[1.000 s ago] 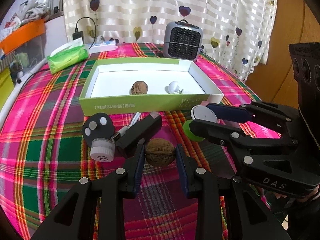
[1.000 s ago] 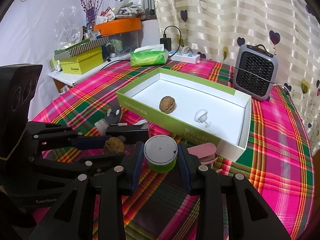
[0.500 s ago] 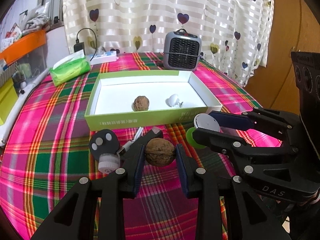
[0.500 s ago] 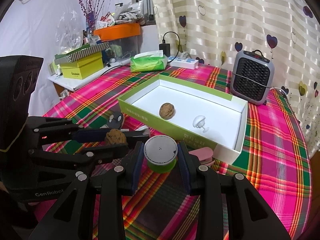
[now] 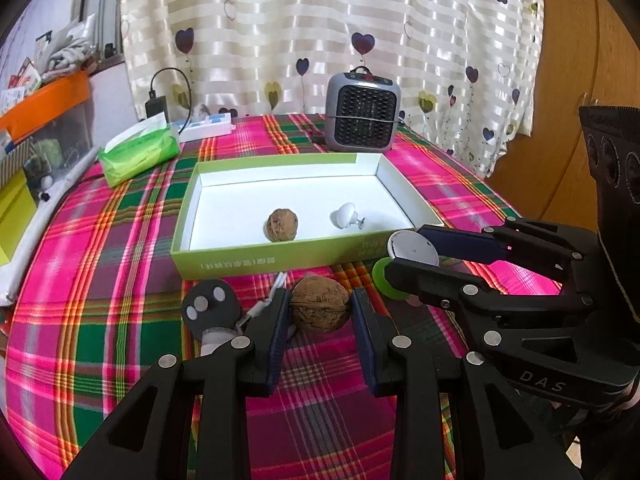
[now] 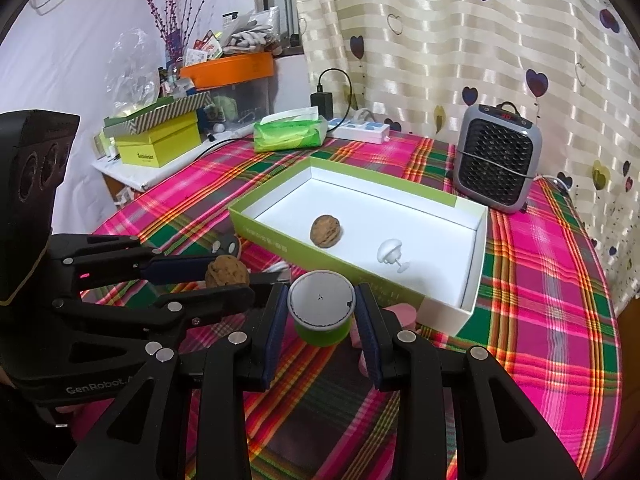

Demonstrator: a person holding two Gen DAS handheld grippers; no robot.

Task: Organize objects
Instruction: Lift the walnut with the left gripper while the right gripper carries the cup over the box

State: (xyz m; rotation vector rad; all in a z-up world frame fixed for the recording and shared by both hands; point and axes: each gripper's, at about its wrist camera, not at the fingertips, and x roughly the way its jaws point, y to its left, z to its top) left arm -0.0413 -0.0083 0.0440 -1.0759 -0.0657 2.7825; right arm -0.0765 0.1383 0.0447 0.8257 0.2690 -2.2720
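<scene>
My left gripper (image 5: 320, 312) is shut on a brown walnut (image 5: 320, 309), held above the plaid tablecloth just in front of the green box (image 5: 256, 262). My right gripper (image 6: 322, 312) is shut on a small green jar with a white lid (image 6: 321, 306), also lifted near the box's front wall. Inside the white-lined green box (image 6: 472, 248) lie a second walnut (image 6: 326, 231) and a white knob (image 6: 390, 252). In the left wrist view the jar (image 5: 412, 246) shows at the right, between the other gripper's fingers; the held walnut (image 6: 227, 272) shows at the left in the right wrist view.
A black round-headed gadget (image 5: 210, 308) and a white cable end lie on the cloth left of my left gripper. Something pink (image 6: 402, 314) lies by the box's near corner. A grey heater (image 5: 362, 114), a green tissue pack (image 5: 138, 154) and a power strip stand behind the box.
Both grippers have risen a little with the walnut and the jar; the box and the table look farther below. Neither grip has changed.
</scene>
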